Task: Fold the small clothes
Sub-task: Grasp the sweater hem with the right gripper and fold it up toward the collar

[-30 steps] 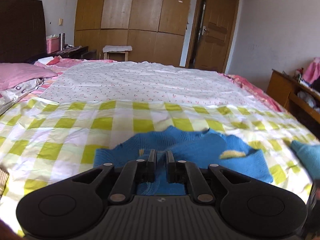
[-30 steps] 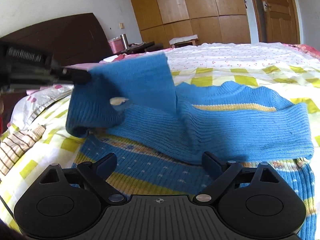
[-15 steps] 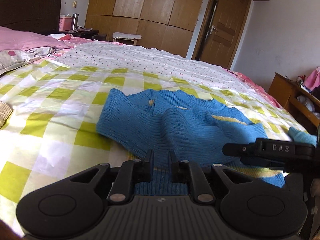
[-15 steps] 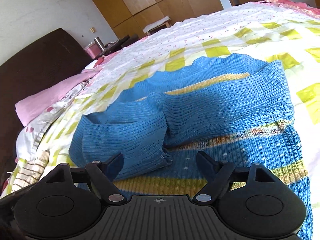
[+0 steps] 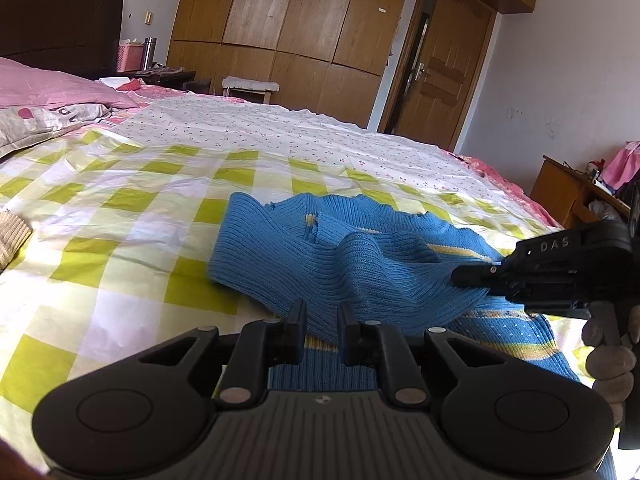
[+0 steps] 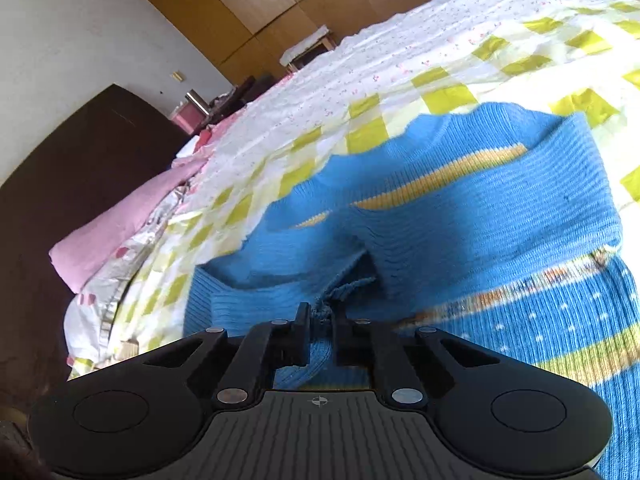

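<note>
Big bed [image 5: 120,208] with a checked yellow sheet [image 5: 132,248], straight out in front of both grippers. Blue sweater [image 5: 360,264] spread on it, sleeves folded in over the body, just ahead of the fingertips. Right gripper [image 6: 320,320] just snapped closed, clamped on a bunched cuff [image 6: 320,312]. Left gripper [image 5: 322,320] been easing apart, narrow gap, sweater edge seen between the fingers, grip unclear. Pink basket [image 5: 130,58] way off past the left gripper, contents not visible.
</note>
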A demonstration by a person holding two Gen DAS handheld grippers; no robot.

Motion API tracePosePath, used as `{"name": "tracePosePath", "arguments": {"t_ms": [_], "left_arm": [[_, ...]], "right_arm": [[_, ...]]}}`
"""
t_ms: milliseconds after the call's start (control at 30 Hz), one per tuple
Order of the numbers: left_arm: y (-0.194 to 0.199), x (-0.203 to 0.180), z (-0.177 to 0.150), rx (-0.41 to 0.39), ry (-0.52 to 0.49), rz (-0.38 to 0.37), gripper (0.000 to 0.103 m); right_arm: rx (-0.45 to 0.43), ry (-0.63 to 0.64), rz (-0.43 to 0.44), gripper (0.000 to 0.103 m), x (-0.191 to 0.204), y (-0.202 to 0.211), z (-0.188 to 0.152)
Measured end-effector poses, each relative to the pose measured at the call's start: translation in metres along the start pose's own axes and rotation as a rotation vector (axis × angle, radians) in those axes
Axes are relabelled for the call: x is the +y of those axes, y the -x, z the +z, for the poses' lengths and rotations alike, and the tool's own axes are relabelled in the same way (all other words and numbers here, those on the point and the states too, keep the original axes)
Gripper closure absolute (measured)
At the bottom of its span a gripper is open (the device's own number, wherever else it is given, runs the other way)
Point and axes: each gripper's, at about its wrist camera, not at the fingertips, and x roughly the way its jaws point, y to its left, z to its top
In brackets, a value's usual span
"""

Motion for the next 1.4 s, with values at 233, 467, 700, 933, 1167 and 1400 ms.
{"name": "tracePosePath", "arguments": {"t_ms": [233,467,700,933,1167,1400], "left_arm": [[0.006,0.002,0.003,-0.038,0.011,-0.007,0.074],[0.006,-0.004,0.003,-0.047,-0.033,-0.010,0.069],[0.001,-0.010,-0.001,-0.032,-0.067,-0.016,0.069],[-0.005,-0.014,-0.008,-0.006,-0.090,-0.006,0.068],[-0.014,-0.018,-0.015,0.033,-0.088,0.009,0.068],[-0.015,-0.031,-0.008,0.029,-0.122,0.027,0.067]], "right_arm": [[-0.125,0.065,0.021,0.094,0.024,0.029,0.051],[-0.255,0.078,-0.053,0.094,0.008,0.058,0.093],[-0.308,0.088,-0.115,0.094,-0.019,0.065,0.100],[-0.162,0.061,-0.242,0.093,-0.074,0.025,0.065],[-0.121,0.020,-0.248,0.089,-0.102,0.025,0.056],[-0.071,-0.027,-0.147,0.079,-0.120,0.029,0.057]]}}
